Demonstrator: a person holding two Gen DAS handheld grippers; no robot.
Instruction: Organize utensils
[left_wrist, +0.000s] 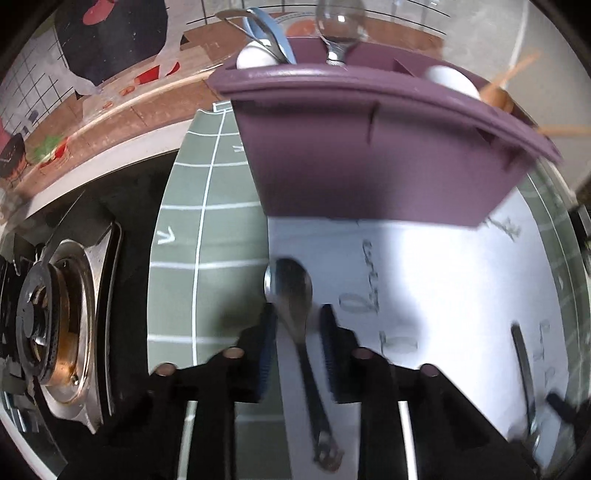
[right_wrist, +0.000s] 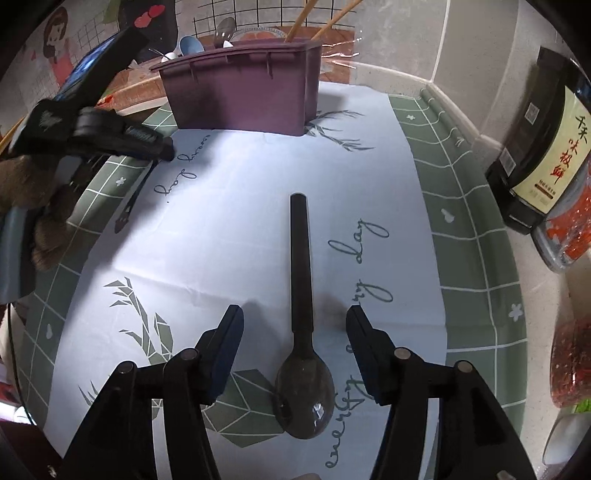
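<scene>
Spoon (right_wrist: 303, 332) lies on the worktop between my right tongs (right_wrist: 295, 325), handle toward twelve o'clock, bowl at six, jaws half open and clear of it; my left tongs (left_wrist: 297, 325) straddle a metal spoon (left_wrist: 291, 291), contact unclear, purple caddy (left_wrist: 369, 155) at twelve

Two spoons on the cloth — one metal (left_wrist: 290, 291), one dark (right_wrist: 303, 376) — plus one purple caddy (right_wrist: 240, 96), two bottles (right_wrist: 535, 147).

bright overhead glare, soft shadows — blurred, fisheye-warped edges
</scene>
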